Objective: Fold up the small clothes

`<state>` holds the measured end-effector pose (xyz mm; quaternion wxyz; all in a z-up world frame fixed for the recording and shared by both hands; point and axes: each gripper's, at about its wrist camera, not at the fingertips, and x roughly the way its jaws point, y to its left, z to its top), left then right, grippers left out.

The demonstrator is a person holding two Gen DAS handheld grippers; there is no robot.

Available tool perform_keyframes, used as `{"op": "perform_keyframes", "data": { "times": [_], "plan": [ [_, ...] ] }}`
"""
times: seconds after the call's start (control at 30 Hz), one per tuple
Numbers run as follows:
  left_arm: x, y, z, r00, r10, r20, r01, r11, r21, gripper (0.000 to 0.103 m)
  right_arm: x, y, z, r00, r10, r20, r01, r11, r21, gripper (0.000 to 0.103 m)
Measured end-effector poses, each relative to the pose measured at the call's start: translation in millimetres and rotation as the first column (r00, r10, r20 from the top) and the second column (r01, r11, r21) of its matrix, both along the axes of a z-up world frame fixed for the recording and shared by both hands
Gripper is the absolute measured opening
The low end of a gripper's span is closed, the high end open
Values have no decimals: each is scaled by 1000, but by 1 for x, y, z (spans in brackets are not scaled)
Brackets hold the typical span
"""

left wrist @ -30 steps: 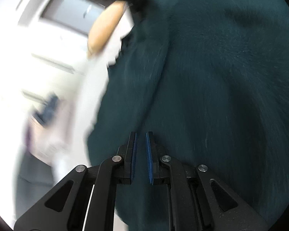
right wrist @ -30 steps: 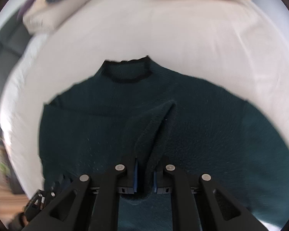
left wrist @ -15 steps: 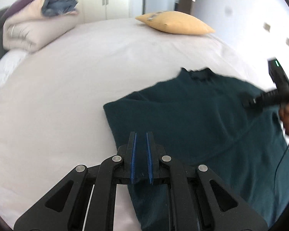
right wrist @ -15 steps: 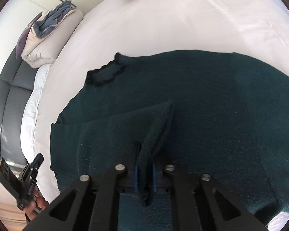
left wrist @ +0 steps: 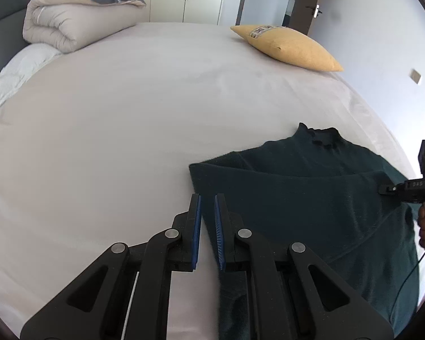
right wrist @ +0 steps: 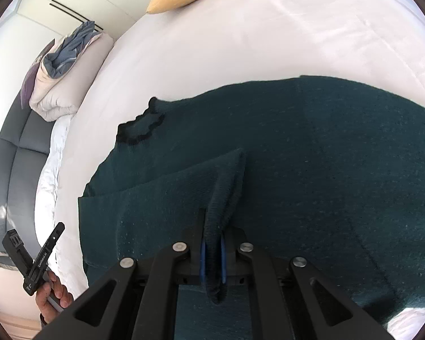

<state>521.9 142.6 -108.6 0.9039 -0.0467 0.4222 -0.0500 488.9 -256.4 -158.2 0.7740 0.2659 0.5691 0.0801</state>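
A dark green sweater (right wrist: 311,153) lies flat on a white bed sheet (left wrist: 127,107), collar (right wrist: 140,127) to the far left in the right wrist view. One sleeve (right wrist: 167,195) is folded across the body. My right gripper (right wrist: 212,243) is shut on that sleeve's cuff and holds it raised over the sweater. In the left wrist view the sweater (left wrist: 297,198) lies right of centre. My left gripper (left wrist: 207,221) is slightly open and empty, at the sweater's left edge. The right gripper (left wrist: 388,189) shows at the far right.
A yellow pillow (left wrist: 286,48) lies at the back of the bed. A rolled beige and blue duvet (left wrist: 82,14) sits at the back left by a grey headboard (right wrist: 11,167). Wardrobe doors and a door stand behind.
The left gripper has pulled back from close over the sweater to its left edge, empty. The right gripper has carried the cuff across the sweater's body, still shut on it.
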Motion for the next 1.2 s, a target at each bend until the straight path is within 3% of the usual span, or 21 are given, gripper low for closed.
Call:
{"op": "perform_keyframes", "data": {
  "times": [0.3,0.43,0.57,0.67,0.73,0.8,0.87,0.9,1.0,1.03,1.07,1.1,1.2],
  "plan": [
    [12,-55,-16,994,-105,-27,107,984,145,9,-2,-2,-5,1000,4,-7,-4,1000,3,6],
    [25,-80,-50,985,-121,-122,149,955,258,9,-6,-10,-9,1000,-14,6,13,998,62,6],
    [19,-87,-59,984,-133,-116,164,932,322,9,-12,-22,-15,999,-43,25,38,988,149,6],
    [18,-82,-59,984,-128,-119,159,941,297,9,-14,-32,-15,996,-84,35,77,982,172,6],
    [18,-76,-59,985,-124,-119,151,954,260,9,-16,-39,-10,992,-119,49,111,984,140,7],
    [16,-75,-60,986,-126,-113,152,954,260,9,-20,-45,3,983,-168,70,166,986,35,12],
    [13,-75,-61,987,-123,-105,147,953,267,9,-29,-44,28,968,-225,115,242,954,-178,20],
    [12,-75,-61,988,-119,-102,142,953,266,9,-33,-39,40,962,-228,151,257,942,-216,20],
    [10,-74,-62,989,-113,-93,135,954,269,9,-39,2,65,960,-93,265,125,986,-107,23],
    [9,-74,-62,989,-113,-90,134,953,272,9,-37,24,65,960,-23,279,36,998,-43,31],
    [11,-75,-63,990,-113,-88,133,953,273,9,-34,39,61,959,23,281,-30,999,18,41],
    [9,-74,-62,990,-113,-86,132,954,271,9,-30,54,54,959,59,278,-85,993,82,43],
    [9,-71,-62,990,-113,-86,131,960,248,9,-16,77,19,973,98,209,-133,977,164,45]
  ]
}}
